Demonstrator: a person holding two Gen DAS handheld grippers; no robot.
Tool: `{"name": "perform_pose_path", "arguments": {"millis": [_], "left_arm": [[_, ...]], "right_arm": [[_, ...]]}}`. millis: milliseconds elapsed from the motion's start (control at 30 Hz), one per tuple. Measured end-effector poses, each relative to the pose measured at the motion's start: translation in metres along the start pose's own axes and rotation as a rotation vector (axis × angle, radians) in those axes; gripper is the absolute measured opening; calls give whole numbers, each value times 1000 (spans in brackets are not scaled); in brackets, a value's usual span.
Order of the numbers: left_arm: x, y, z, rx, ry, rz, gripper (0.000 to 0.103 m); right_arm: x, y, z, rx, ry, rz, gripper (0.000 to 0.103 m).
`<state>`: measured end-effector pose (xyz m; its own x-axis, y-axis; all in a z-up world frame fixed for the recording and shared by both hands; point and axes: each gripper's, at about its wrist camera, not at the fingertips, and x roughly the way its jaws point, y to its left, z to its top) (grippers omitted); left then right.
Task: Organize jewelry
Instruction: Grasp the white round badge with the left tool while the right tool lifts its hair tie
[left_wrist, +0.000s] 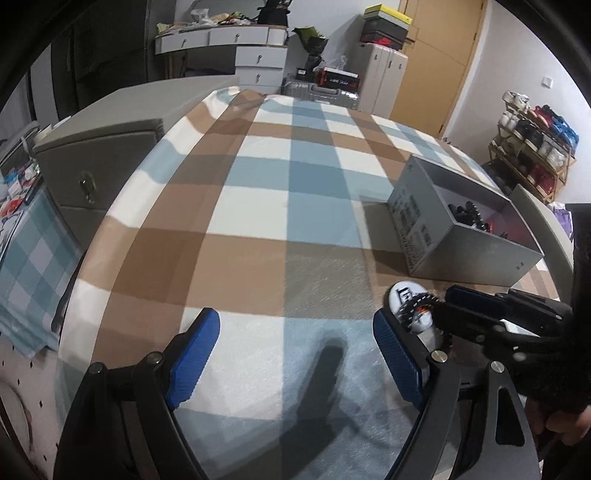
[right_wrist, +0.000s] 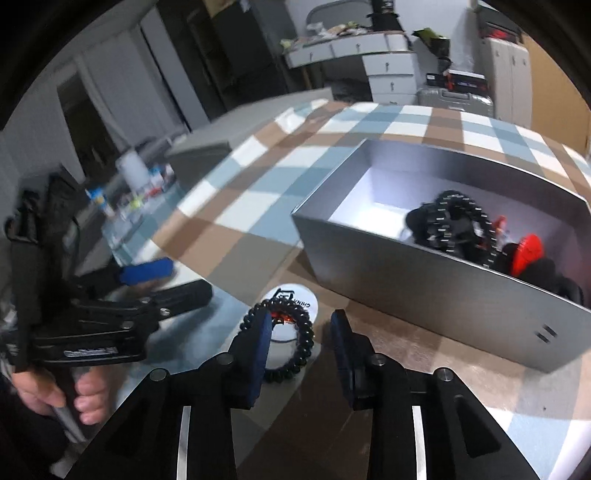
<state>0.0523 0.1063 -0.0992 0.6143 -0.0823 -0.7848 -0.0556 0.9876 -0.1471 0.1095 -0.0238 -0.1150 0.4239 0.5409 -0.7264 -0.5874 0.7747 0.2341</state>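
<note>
A black bead bracelet (right_wrist: 300, 355) with a red bit lies on a small white round disc (right_wrist: 300, 301) on the plaid blanket, just in front of the grey box (right_wrist: 424, 291). My right gripper (right_wrist: 299, 328) stands over it with its jaws a little apart. The left finger covers the ring's left side and the right finger stands clear of the beads, so no pad presses on them. The box holds more black beads (right_wrist: 461, 221) and a red piece (right_wrist: 528, 251). My left gripper (left_wrist: 295, 354) is wide open over bare blanket, left of the bracelet (left_wrist: 419, 308) and the right gripper (left_wrist: 454, 314).
The plaid blanket (left_wrist: 258, 206) covers a bed with a grey frame (left_wrist: 110, 147) on its left. A cluttered low table (right_wrist: 140, 199) stands beyond the left edge. White drawers (left_wrist: 258, 59), a suitcase and a shoe rack (left_wrist: 535, 147) line the far walls.
</note>
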Motion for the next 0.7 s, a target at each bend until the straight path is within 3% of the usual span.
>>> {"name": "perform_pose_path", "arguments": {"millis": [67, 100, 133, 333, 700], "left_arm": [[1, 0, -2, -1, 9, -3, 82], [1, 0, -3, 1, 12, -3, 82], [2, -1, -4, 5, 15, -1, 82], [5, -13, -2, 26, 20, -21, 82], [19, -44, 11, 76, 53, -121, 82]], "right_arm": [[3, 6, -3, -35, 5, -27, 27], [4, 9, -4, -51, 13, -27, 11], [4, 10, -6, -65, 23, -27, 10], [-19, 3, -16, -62, -45, -30, 9], [-81, -51, -32, 104, -168, -62, 9]]}}
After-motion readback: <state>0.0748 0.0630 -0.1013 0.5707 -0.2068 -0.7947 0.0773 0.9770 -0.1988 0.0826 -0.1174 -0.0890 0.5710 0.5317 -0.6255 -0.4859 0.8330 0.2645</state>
